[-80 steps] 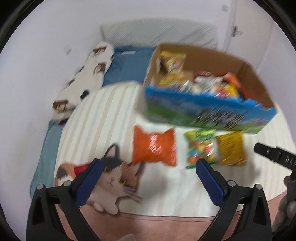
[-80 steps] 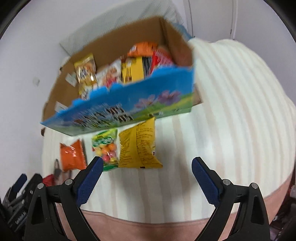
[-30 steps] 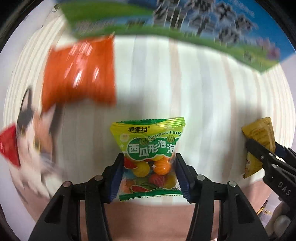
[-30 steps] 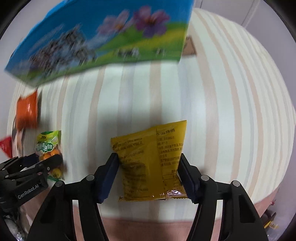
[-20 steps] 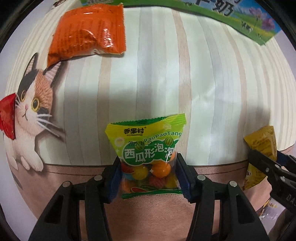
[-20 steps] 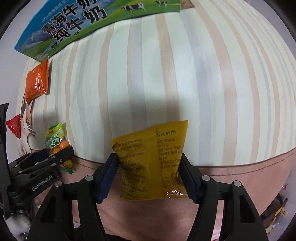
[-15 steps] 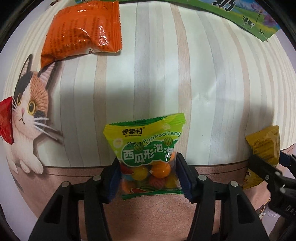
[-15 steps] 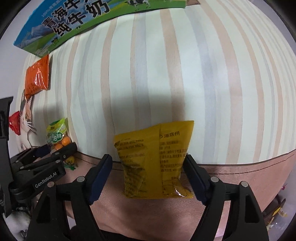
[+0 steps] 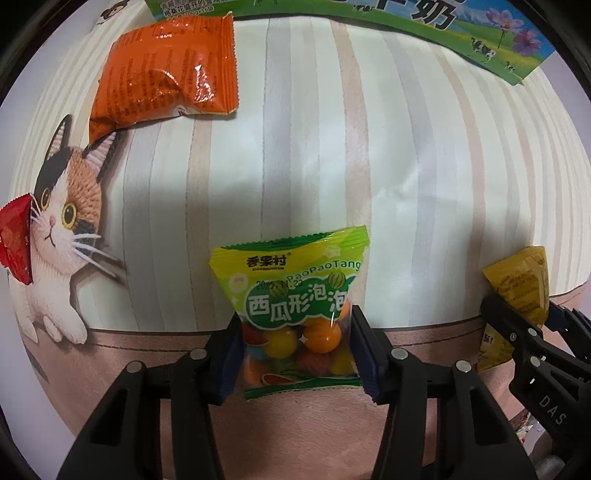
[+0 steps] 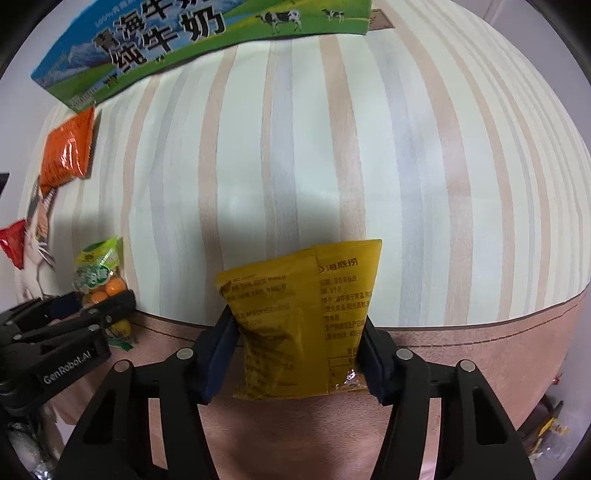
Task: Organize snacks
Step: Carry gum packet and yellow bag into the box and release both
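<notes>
The left claw [image 9: 295,347] is squeezed shut on the green candy bag [image 9: 295,314], which sticks out between its fingers. The right claw [image 10: 301,354] is squeezed shut on the yellow bag [image 10: 306,317]. Farther off on the bed [image 9: 406,166] lies the orange bag [image 9: 166,70], just below the milk box [image 10: 184,33].

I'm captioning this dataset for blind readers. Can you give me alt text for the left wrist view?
The left gripper is shut on a green candy packet, held over a striped bedspread with a cat print. An orange snack packet lies beyond, below a milk carton box; at right, the right gripper grips a yellow packet.
</notes>
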`<state>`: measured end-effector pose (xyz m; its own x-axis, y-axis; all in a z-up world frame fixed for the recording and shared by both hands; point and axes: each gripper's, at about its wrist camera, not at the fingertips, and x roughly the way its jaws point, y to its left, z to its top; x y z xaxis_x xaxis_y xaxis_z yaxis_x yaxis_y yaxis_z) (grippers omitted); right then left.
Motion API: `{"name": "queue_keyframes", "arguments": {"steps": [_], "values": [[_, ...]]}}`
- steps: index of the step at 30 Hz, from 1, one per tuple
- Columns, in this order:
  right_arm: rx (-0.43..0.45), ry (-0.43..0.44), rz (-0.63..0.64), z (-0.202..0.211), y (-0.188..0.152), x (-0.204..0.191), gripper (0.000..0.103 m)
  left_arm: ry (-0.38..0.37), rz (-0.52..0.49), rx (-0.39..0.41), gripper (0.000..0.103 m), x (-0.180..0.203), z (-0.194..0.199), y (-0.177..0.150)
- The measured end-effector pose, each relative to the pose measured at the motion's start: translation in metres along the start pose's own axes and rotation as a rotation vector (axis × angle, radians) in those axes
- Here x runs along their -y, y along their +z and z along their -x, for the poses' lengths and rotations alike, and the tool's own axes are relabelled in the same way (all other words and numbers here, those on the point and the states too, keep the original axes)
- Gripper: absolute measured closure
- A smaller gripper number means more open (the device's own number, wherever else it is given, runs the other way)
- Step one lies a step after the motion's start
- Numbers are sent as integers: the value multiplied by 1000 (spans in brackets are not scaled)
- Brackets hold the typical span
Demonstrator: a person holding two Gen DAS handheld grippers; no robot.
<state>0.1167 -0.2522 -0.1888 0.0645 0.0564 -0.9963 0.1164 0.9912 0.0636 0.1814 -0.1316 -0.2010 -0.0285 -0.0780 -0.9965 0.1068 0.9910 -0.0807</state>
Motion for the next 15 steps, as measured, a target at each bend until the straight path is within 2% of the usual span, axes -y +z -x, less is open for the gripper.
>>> {"name": "queue_keyframes", "arguments": {"steps": [8,15], "values": [[33,125,-60,29,8,-2,44,-64,2,73,54,2,55,-2],[126,245,-75,82,46,-1,44,-147,-25,229,54,8,148,27]]}}
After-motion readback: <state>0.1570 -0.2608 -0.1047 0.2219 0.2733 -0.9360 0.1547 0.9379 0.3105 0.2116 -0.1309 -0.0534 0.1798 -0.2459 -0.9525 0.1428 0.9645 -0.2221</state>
